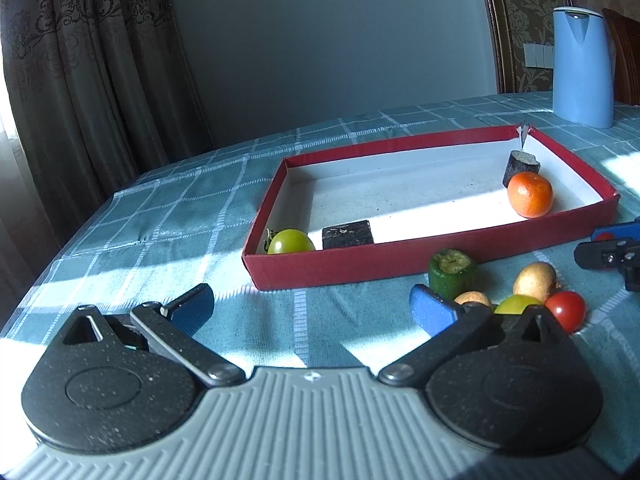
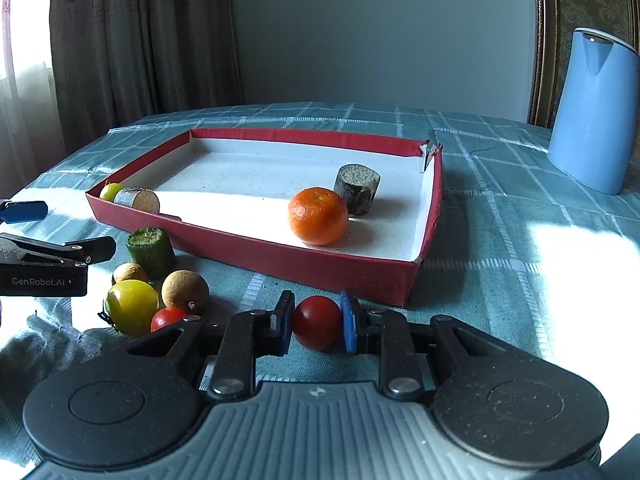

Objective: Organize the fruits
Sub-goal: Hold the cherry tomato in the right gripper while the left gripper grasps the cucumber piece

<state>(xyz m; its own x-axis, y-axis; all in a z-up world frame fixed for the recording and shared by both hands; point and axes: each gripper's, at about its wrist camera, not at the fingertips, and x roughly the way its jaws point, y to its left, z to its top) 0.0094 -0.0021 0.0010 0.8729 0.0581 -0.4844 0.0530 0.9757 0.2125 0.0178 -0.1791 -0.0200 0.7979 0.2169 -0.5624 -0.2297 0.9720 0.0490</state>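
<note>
Right gripper [image 2: 317,325] fingers clamped on a cherry tomato [image 2: 317,322], low over the worktop [image 2: 520,264] just before the red tray [image 2: 256,258]. Lift clear of the near wall, squeeze gently, release beside the mandarin [image 2: 318,216]. Left gripper [image 1: 310,305] spread wide, empty.

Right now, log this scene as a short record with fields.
right hand-held gripper: shut on a red tomato
left hand-held gripper: open, empty
red tray: holds an orange, a dark cylinder, a pale-ended cylinder, a green tomato
loose pile on tablecloth: green cylinder, two brown fruits, yellow-green tomato, second red tomato
far right: blue jug
</note>
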